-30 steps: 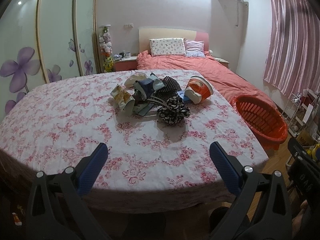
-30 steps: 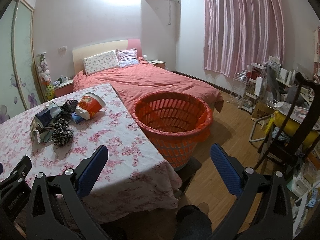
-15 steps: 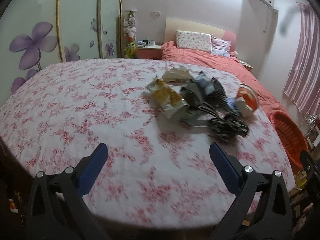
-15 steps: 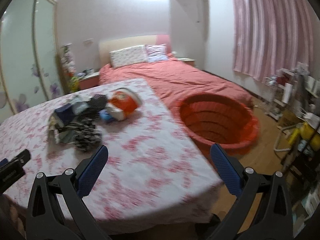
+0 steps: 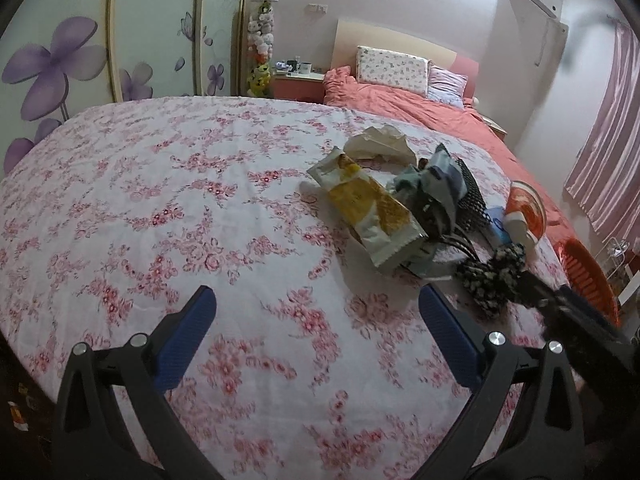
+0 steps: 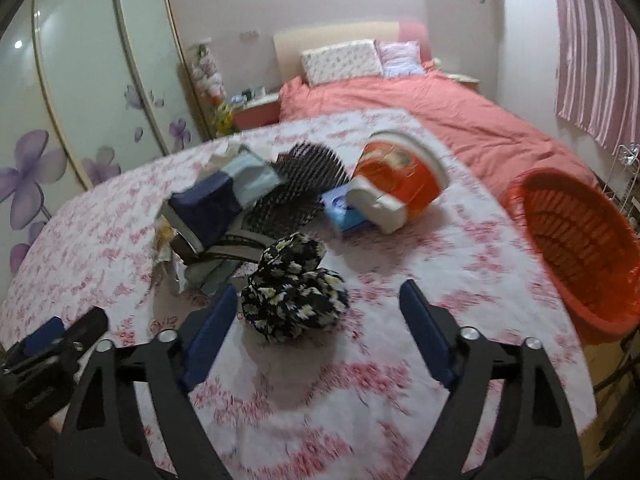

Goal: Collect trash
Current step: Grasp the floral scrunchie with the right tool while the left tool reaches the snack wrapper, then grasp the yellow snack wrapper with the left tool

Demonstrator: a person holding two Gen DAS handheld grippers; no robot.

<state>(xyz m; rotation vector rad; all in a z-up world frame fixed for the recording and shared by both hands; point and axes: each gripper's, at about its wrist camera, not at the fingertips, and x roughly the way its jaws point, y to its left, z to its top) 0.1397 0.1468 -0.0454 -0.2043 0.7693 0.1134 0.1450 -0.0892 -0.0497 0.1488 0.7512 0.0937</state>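
Grippers: left [image 5: 316, 320] wide open over bare cloth | right [image 6: 318, 312] just been closing, floral wad [image 6: 294, 290] between pads, untouched | basket [image 6: 580, 240] right edge

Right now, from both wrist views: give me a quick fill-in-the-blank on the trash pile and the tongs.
1. The black floral crumpled wad lies just ahead of the ____ tongs.
2. The left tongs hover over bare tablecloth, holding ____.
3. The basket beside the table is ____ in colour.
4. The orange cup lies on its ____.

Missing words: right; nothing; orange; side
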